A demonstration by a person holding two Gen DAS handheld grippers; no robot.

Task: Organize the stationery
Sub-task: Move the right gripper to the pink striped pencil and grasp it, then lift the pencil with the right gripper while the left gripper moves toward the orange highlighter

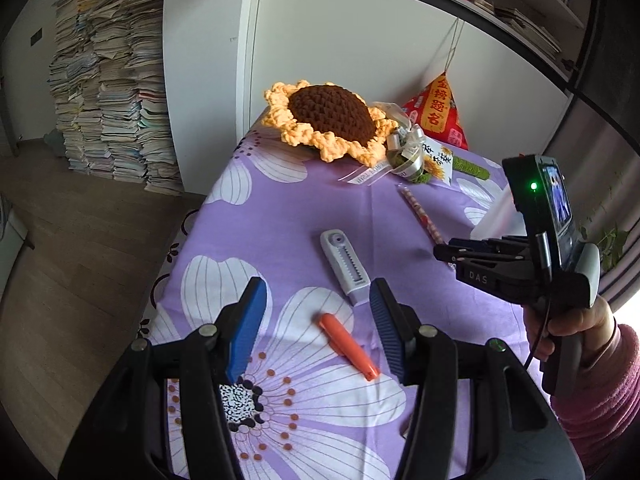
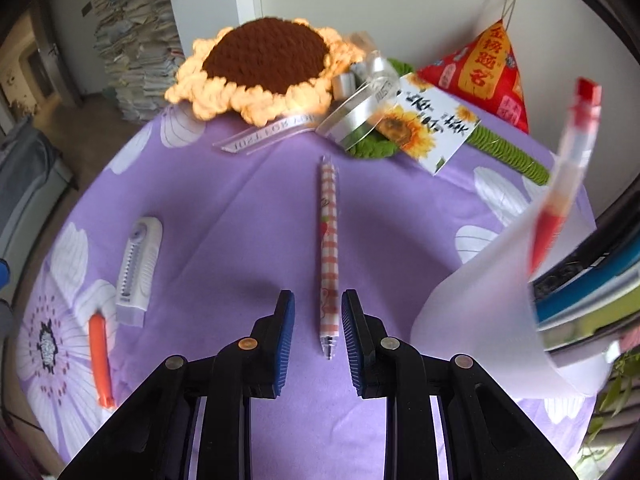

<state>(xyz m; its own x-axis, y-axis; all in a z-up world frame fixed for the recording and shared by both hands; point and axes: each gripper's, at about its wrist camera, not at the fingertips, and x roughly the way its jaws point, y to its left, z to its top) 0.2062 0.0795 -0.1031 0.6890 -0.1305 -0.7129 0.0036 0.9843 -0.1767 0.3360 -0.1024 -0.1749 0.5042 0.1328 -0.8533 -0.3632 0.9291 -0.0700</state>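
Observation:
An orange pen (image 1: 349,345) lies on the purple flowered cloth between my left gripper's (image 1: 318,330) open blue pads; it also shows in the right wrist view (image 2: 101,360). A white utility knife (image 1: 345,266) (image 2: 138,268) lies just beyond it. A pink checked pen (image 2: 329,256) (image 1: 420,210) lies lengthwise, its tip between the pads of my open right gripper (image 2: 318,340). A translucent white pen cup (image 2: 500,304) at the right holds a red pen (image 2: 568,176). The right gripper (image 1: 442,250) appears at the right of the left wrist view.
A crocheted sunflower (image 1: 328,118) (image 2: 260,68), a ribboned bouquet with a card (image 2: 424,128) and a red pouch (image 2: 480,72) fill the far end of the table. The table's left edge (image 1: 188,224) drops to the wooden floor. Paper stacks (image 1: 112,80) stand beyond.

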